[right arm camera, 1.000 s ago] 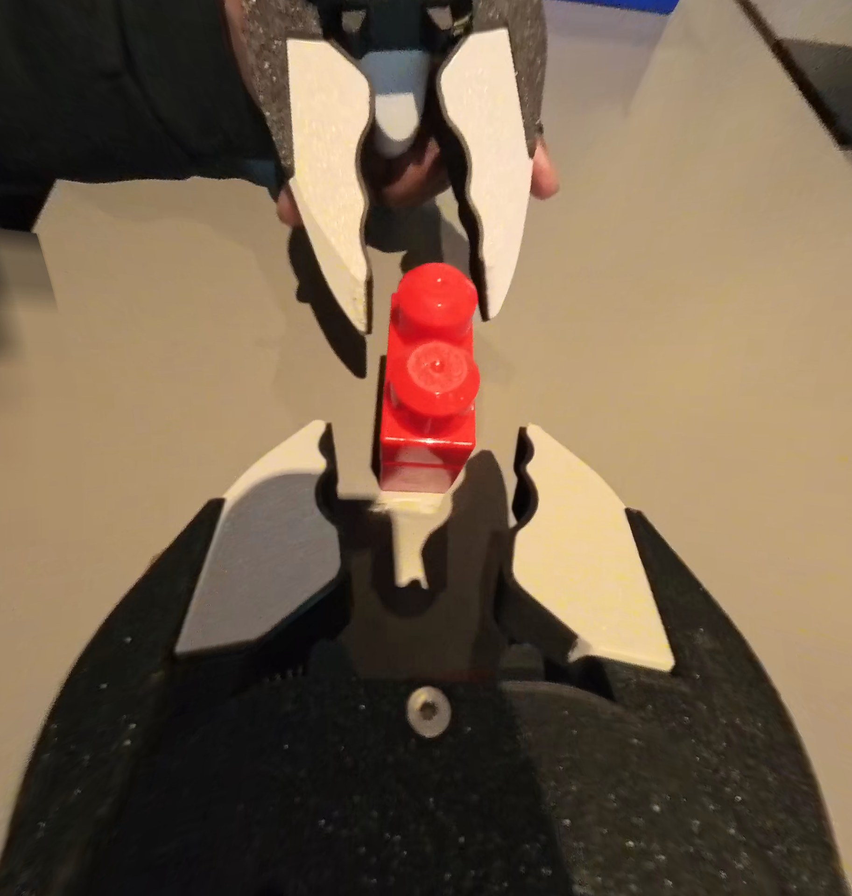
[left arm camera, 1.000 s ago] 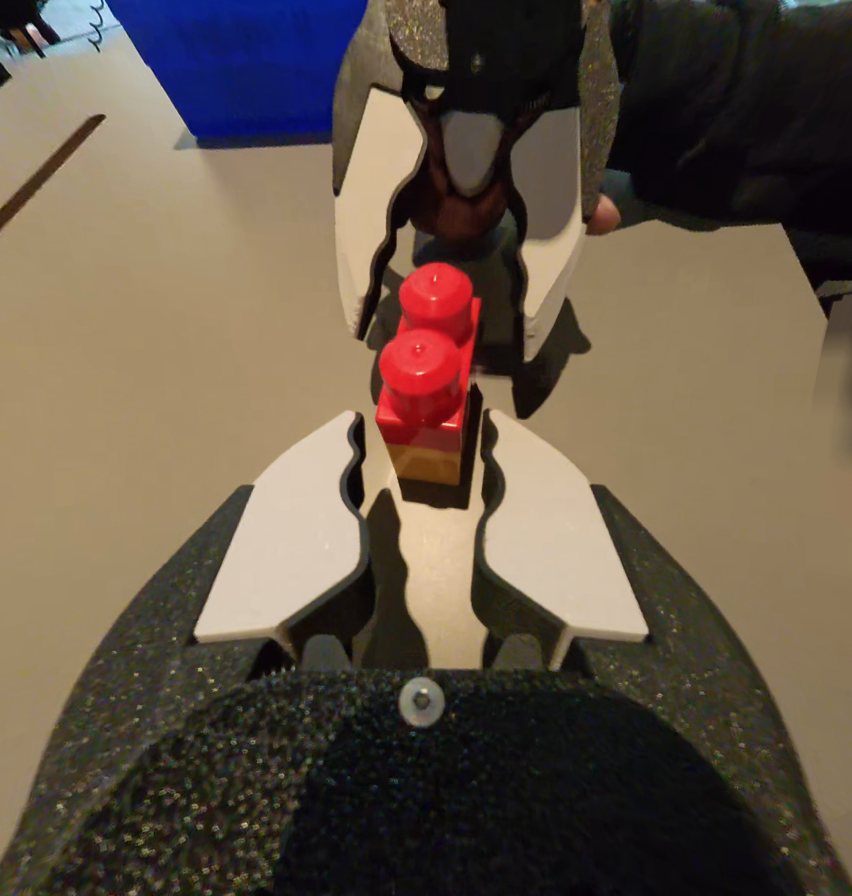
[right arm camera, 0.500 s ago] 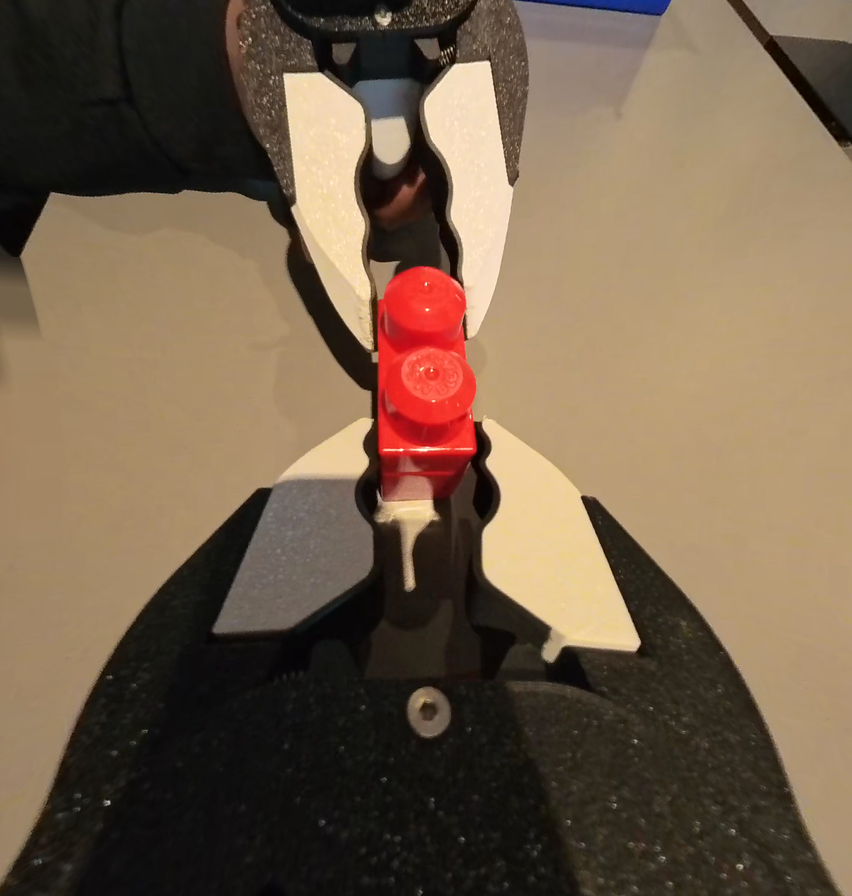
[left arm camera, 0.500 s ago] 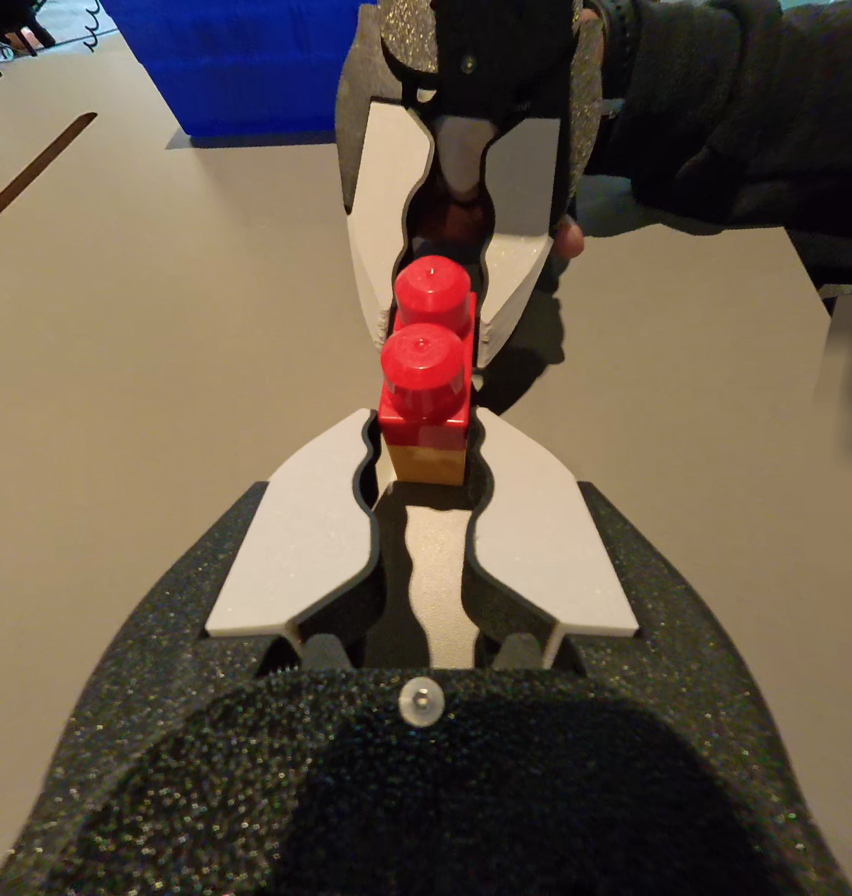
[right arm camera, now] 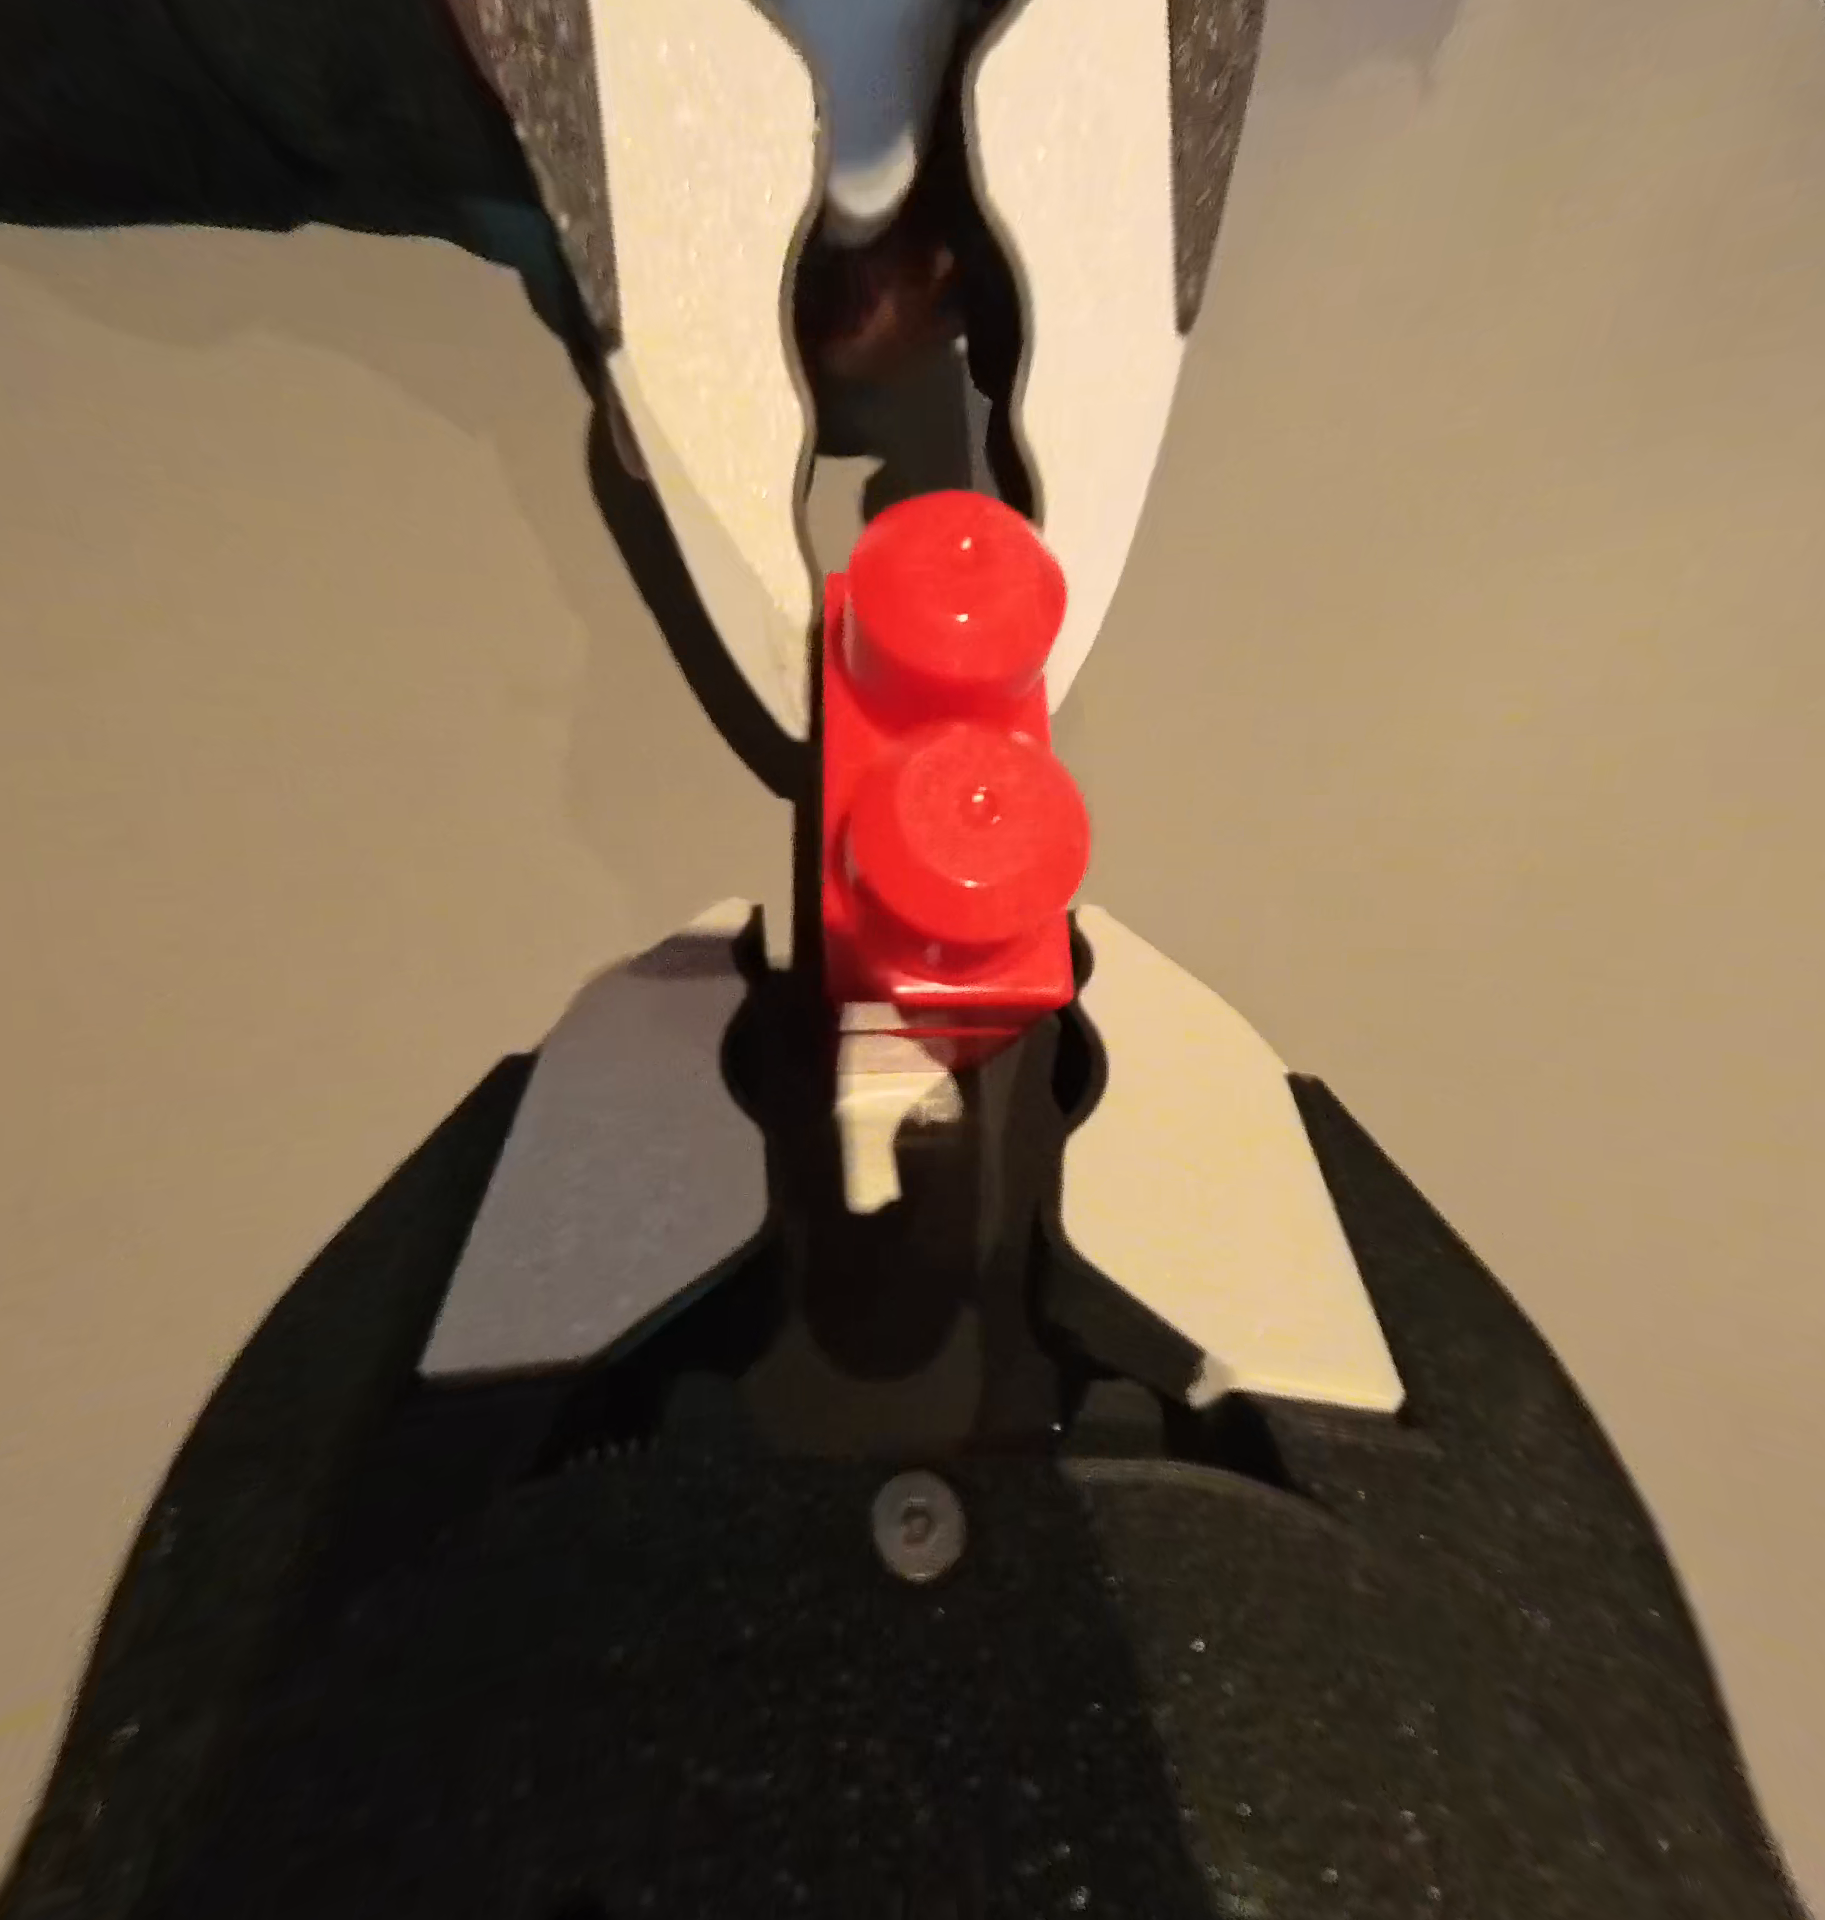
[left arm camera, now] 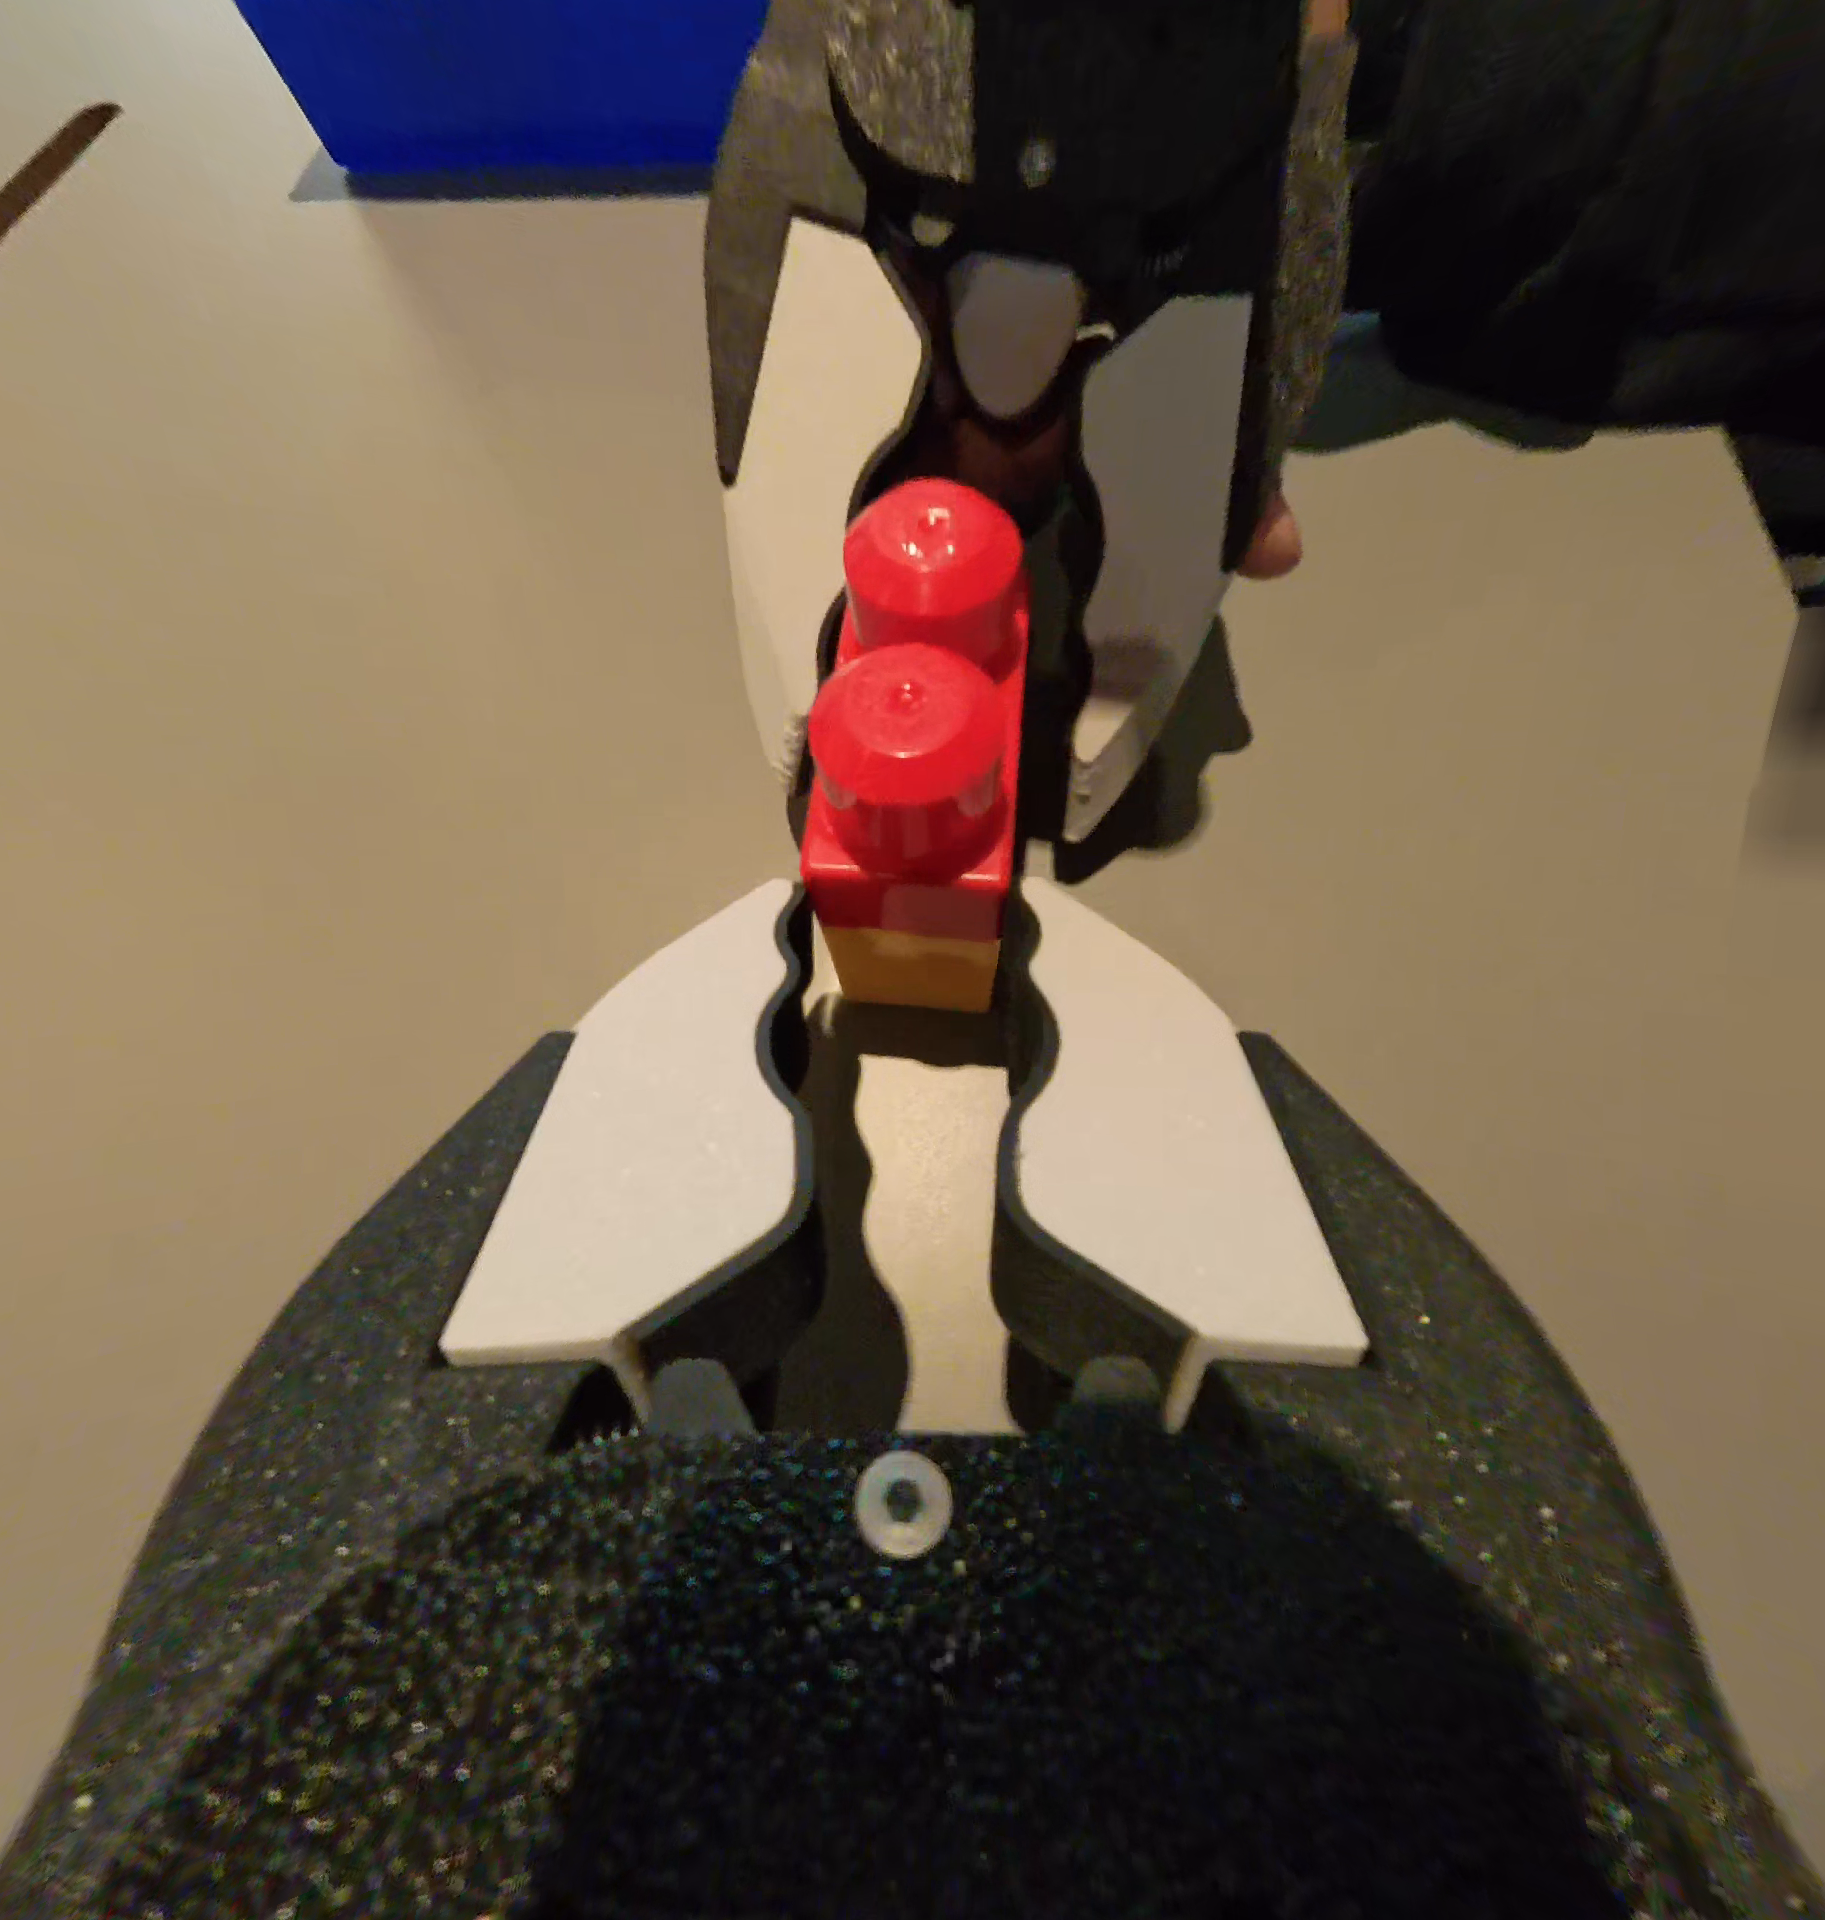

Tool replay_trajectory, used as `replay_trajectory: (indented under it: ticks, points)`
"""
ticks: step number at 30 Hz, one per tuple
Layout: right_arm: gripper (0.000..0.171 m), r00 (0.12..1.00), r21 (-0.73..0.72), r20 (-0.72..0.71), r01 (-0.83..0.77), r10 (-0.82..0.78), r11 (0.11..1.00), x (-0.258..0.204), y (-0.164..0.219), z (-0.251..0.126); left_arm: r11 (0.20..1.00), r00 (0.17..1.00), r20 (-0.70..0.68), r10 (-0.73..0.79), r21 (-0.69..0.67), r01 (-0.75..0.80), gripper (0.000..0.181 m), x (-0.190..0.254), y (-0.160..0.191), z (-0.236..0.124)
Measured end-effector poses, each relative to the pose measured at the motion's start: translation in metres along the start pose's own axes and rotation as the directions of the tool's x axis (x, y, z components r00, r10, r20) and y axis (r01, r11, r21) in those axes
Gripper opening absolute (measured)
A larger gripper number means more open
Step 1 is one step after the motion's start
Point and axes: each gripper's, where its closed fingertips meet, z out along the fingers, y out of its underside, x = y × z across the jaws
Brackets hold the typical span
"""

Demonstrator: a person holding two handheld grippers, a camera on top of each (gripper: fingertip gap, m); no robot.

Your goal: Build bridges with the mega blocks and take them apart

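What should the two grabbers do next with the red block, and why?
Probably lift the right gripper gently while the left gripper holds steady. Both pinch opposite ends of the red block, a yellow block sits under it, and taking apart means pulling them apart.

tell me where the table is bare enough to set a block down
Bare table lies left of the red block, up to the blue bin, and to its right below the dark sleeve. The middle is crowded: the left tongs and right tongs close on the stack over a yellow block.
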Motion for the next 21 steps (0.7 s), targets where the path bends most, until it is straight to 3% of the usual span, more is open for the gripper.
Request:
replay_trajectory:
  ticks: [2, 10, 13, 17, 19, 21]
  points:
    - [0.041, 1.0, 0.026, 0.007, -0.01, 0.01, 1.0, 0.0, -0.003, -0.002, 0.999, 1.0, -0.007, 0.019, -0.031, -0.019, 0.034, 0.003, 0.003, 0.003]
    - [0.04, 0.999, 0.054, -0.045, 0.018, -0.016, 0.998, 0.005, -0.013, -0.006, 0.999, 1.0, -0.005, 0.002, -0.038, -0.002, 0.038, 0.001, 0.005, 0.001]
    - [0.04, 0.981, 0.123, -0.183, 0.083, -0.059, 0.989, 0.018, -0.036, -0.025, 0.994, 0.998, -0.029, -0.052, 0.091, 0.054, 0.037, -0.001, -0.015, -0.011]
    - [0.04, 0.908, 0.325, -0.419, 0.179, -0.028, 0.929, 0.037, -0.082, -0.085, 0.955, 0.992, -0.037, -0.12, 0.269, 0.126, 0.032, -0.01, -0.037, -0.035]
    - [0.04, 0.813, 0.406, -0.582, 0.262, 0.026, 0.876, 0.049, -0.099, -0.134, 0.948, 0.989, -0.023, -0.148, 0.281, 0.149, 0.031, -0.015, -0.037, -0.038]
    - [0.04, 0.664, 0.468, -0.735, 0.351, 0.137, 0.811, 0.06, -0.105, -0.201, 0.951, 0.987, -0.016, -0.16, 0.265, 0.159, 0.03, -0.017, -0.033, -0.036]
